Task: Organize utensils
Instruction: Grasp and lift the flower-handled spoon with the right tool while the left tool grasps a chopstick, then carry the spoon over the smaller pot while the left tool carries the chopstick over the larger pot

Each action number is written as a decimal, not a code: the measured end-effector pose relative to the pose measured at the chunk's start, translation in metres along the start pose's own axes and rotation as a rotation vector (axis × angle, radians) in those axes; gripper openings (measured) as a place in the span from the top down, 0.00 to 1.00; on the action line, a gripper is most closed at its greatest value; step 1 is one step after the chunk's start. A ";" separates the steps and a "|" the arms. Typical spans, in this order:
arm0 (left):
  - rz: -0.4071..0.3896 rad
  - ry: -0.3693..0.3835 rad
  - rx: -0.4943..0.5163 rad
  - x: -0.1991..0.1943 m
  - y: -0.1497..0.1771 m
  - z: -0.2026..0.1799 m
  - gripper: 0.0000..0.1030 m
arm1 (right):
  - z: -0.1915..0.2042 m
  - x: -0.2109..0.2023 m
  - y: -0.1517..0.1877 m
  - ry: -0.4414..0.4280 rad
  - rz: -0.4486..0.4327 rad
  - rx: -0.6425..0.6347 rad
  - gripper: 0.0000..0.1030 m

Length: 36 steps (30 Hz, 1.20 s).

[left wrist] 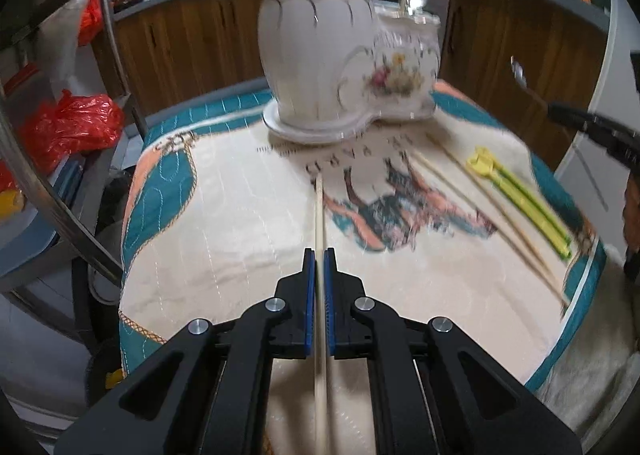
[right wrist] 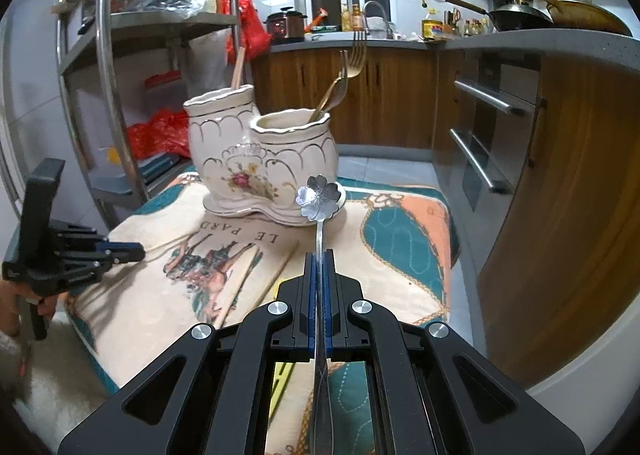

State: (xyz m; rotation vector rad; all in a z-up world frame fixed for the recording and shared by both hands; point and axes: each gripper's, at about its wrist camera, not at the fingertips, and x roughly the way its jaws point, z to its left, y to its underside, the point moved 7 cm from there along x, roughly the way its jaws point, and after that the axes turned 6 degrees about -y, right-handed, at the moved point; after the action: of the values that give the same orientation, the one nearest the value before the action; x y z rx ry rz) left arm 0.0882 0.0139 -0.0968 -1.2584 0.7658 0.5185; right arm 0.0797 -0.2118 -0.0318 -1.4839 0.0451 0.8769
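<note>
Left claw (left wrist: 319,255) clamped tight on a single wooden chopstick (left wrist: 319,211), pinched partway along its shaft, tip reaching out over the patterned cloth (left wrist: 224,215) toward the ceramic holder (left wrist: 316,55). Right claw (right wrist: 319,257) likewise closed, gripping the thin handle of a flower-bowled spoon (right wrist: 320,197), bowl held up just before the holder's shorter cup. Light, stiff pieces, both; little force needed, but smooth and narrow, so likely to pivot or slide between the pads if held near one end. Best taken near the middle, as now, long axis in line with the fingers. Holder glazed and breakable, probably top-heavy with forks (right wrist: 352,55) in the short cup and chopsticks (right wrist: 238,67) in the tall one; worth lowering utensils in gently rather than dropping. More chopsticks (left wrist: 492,211) and a yellow-green pair (left wrist: 524,203) lying loose on the tabletop, to the right in the left wrist view, flat against soft cloth and probably awkward to get under.
</note>
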 end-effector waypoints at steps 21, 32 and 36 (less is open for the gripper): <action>-0.190 0.012 0.025 -0.036 -0.017 0.009 0.96 | 0.018 -0.034 -0.037 -0.041 -0.209 -0.022 0.96; -0.580 0.098 -0.154 -0.097 -0.086 0.034 0.96 | 0.020 -0.010 -0.091 -0.114 -0.341 0.011 0.96; -0.645 0.143 -0.195 -0.101 -0.124 0.038 0.96 | 0.017 0.010 -0.119 -0.154 -0.361 0.041 0.96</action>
State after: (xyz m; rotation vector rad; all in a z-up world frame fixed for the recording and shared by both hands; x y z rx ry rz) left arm 0.1207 0.0264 0.0646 -1.6428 0.3911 -0.0256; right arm 0.1418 -0.1742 0.0648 -1.3284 -0.3084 0.6880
